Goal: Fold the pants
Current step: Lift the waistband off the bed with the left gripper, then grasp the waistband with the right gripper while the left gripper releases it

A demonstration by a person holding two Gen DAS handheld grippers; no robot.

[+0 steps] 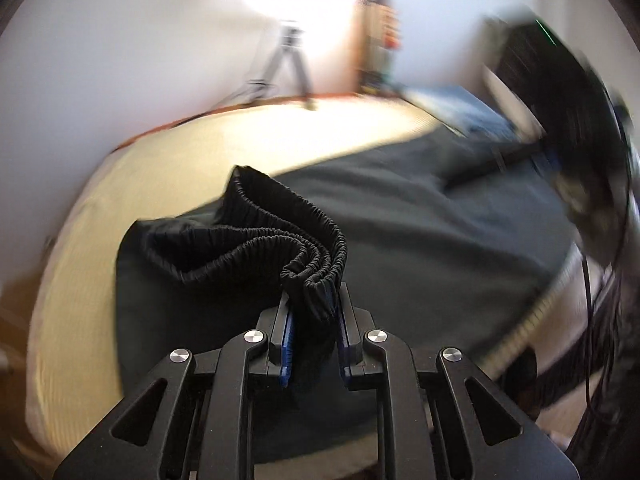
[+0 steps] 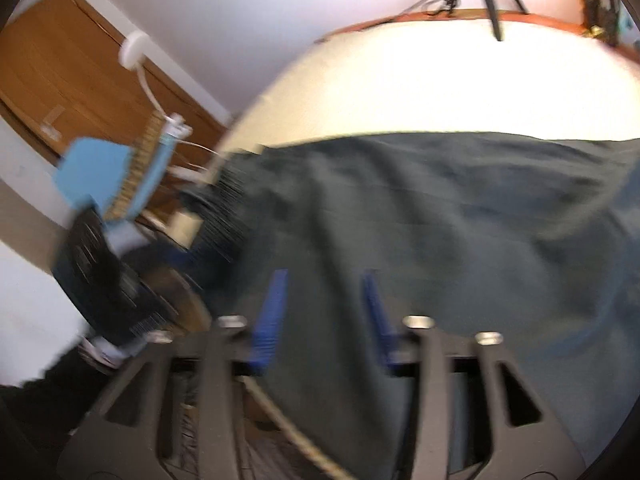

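Over the cream bed cover [image 1: 168, 160], seen from the left wrist, we have the left gripper [image 1: 314, 300] clamped on the bunched elastic waistband [image 1: 280, 236] of the dark pants [image 1: 400, 216]. The gathered band rises out from between the blue pads [image 1: 289, 336] and curls away toward the far side of the cover, lifted off the cloth below. The rest of the pants lies spread flat on the bed cover, reaching away to the right, where a blurred dark shape at the frame's edge may be the other gripper; we cannot tell for sure. A tripod [image 1: 286, 64] stands beyond the far edge of the cover, under a bright glare.

From the right wrist, we see the right gripper [image 2: 324, 308] with its blue pads [image 2: 272, 312] standing apart over the pants [image 2: 420, 220], and no fabric between them. The picture is smeared, so we cannot say whether the tips touch the cloth. The pants fill the near part of the bed cover [image 2: 440, 80], with a few soft wrinkles. Off the left edge of the cover we make out a wooden door [image 2: 52, 80] and a light blue object [image 2: 92, 172], too blurred to name.

We judge that we are mid-fold, carrying the waistband end across the garment while the other end stays put. Next we would need to lay the waistband down squarely on the spread legs with edges lined up, then let go. The free right gripper could pin or smooth the cloth.
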